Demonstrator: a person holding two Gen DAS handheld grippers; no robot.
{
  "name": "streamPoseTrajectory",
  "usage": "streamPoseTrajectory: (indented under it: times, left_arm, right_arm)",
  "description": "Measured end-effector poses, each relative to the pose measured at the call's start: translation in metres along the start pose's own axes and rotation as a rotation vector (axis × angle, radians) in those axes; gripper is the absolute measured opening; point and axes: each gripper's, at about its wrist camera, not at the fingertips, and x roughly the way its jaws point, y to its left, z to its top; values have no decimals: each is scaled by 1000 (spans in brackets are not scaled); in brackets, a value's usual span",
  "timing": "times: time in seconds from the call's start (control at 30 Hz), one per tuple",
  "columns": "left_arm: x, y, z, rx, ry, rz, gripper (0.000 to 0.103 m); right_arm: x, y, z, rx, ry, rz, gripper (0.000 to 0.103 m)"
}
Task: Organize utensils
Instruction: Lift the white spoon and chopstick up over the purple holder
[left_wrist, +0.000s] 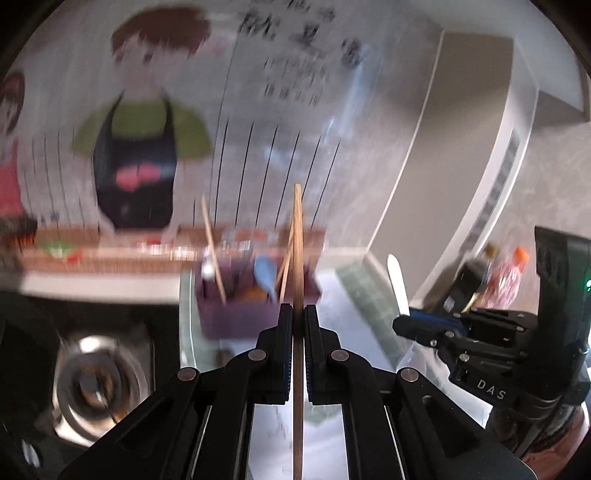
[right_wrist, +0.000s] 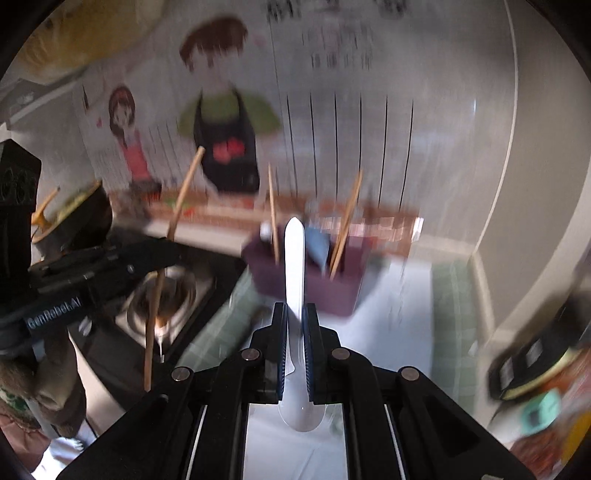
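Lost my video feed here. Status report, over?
Left gripper shut on chopstick. Right gripper shut on white spoon. Purple holder ahead, already holding chopsticks and a blue spoon. Nothing between grippers and holder.

Ahead of the grippers, a cartoon poster (left_wrist: 136, 122) of a figure in a green shirt and dark apron covers the wall. Low to the left sits a gas burner (left_wrist: 99, 380). Off to the right stand a dark sauce bottle (left_wrist: 471, 280) and an orange-capped bottle (left_wrist: 511, 273), side by side.
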Motion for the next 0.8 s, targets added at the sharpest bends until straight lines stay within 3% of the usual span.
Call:
streamPoseTrajectory:
  times: [0.27, 0.5, 0.67, 0.8]
  left_arm:
    - [-29, -24, 69, 105, -172, 33, 6]
    - [-27, -23, 105, 112, -267, 61, 6]
    - [-2, -7, 112, 63, -280, 64, 6]
    - [36, 12, 103, 9, -256, 81, 6]
  right_arm:
    - [-38, -5, 83, -21, -198, -29, 8]
    - [-42, -15, 121, 0, -321, -20, 8]
    - [-8, -32, 118, 39, -297, 4, 8]
    - [47, -51, 99, 80, -225, 2, 8]
